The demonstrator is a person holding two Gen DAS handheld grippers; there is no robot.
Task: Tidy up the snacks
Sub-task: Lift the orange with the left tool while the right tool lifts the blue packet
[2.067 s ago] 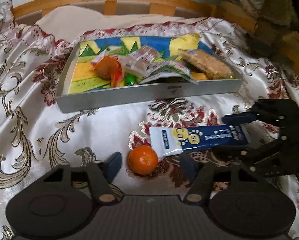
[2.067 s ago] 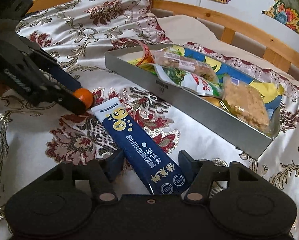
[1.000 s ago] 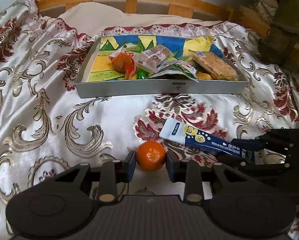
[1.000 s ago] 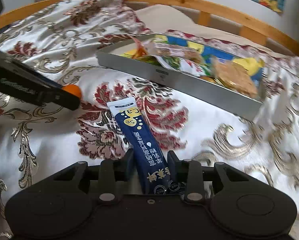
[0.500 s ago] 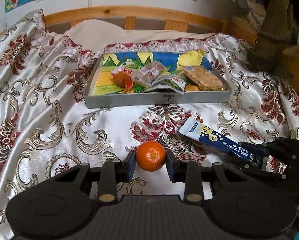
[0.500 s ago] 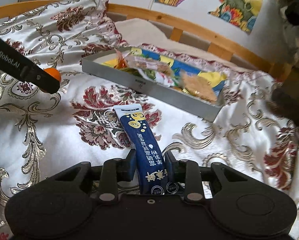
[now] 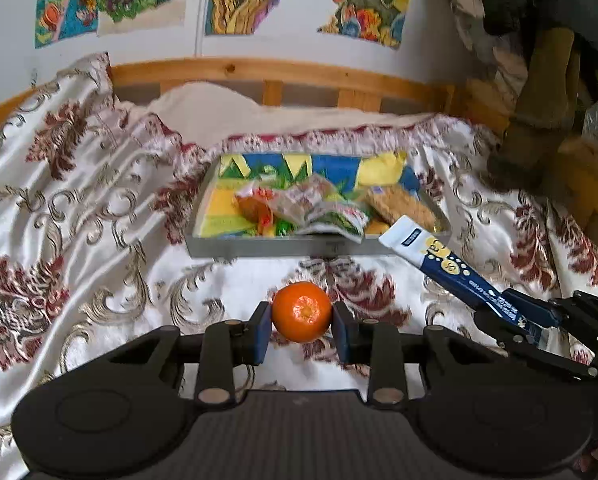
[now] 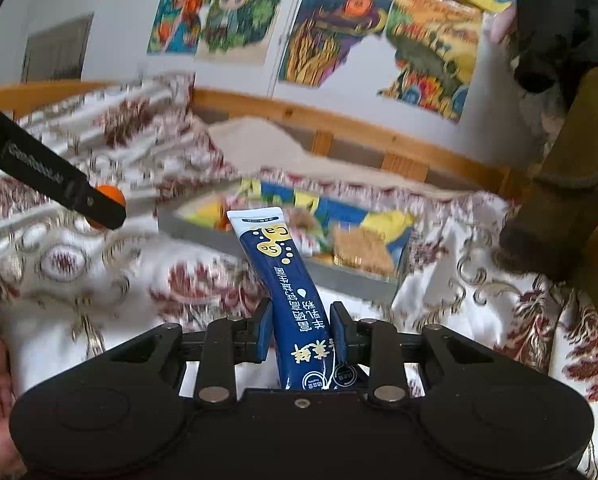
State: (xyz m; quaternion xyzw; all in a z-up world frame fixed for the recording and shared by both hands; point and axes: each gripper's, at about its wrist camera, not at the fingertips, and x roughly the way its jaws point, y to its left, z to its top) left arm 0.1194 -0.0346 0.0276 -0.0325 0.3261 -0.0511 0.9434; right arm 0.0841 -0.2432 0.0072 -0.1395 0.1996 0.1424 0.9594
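Above bedspread (image 7: 111,240): mandarin (image 7: 301,312) clamped between left fingers (image 7: 262,332).

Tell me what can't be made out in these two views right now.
- Tray contents, right wrist view: motion blur smears the wrappers.
- Snacks behind the blue packet, right wrist view: the packet covers them.
- Orange, right wrist view: mostly hidden by the left tool.
- Right tool, left wrist view: cut off by the right edge.

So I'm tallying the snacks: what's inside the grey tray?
The grey tray holds a crumbly bar, a green-and-white packet and an orange-wrapped snack on colourful lining. Anything beneath the pile is hidden.
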